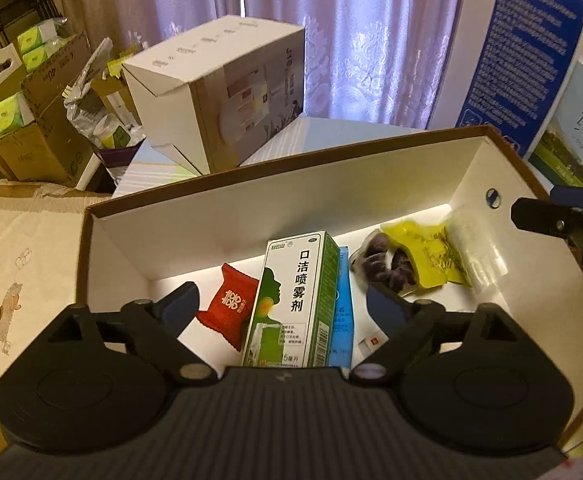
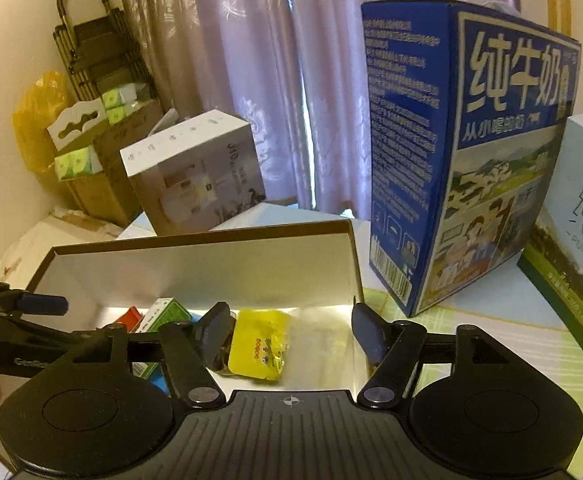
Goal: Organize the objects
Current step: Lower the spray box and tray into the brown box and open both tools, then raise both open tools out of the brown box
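Note:
An open brown box with white inside (image 1: 219, 216) (image 2: 195, 264) holds a green-and-white spray carton (image 1: 295, 296), a red sachet (image 1: 229, 310), a blue packet (image 1: 341, 320), a yellow packet (image 1: 427, 252) (image 2: 259, 344), a dark snack bag (image 1: 383, 264) and a clear wrapper (image 1: 475, 248) (image 2: 323, 336). My left gripper (image 1: 283, 308) is open above the box, its jaws on either side of the carton, not touching it. My right gripper (image 2: 291, 332) is open over the yellow packet and clear wrapper, holding nothing.
A blue milk carton (image 2: 471, 152) stands right of the box, a pale milk box (image 2: 579, 216) beyond it. A white appliance box (image 1: 227, 92) (image 2: 195, 168) lies behind. Cardboard boxes with tissue packs (image 1: 15, 120) sit far left. Curtains (image 1: 371, 40) hang behind.

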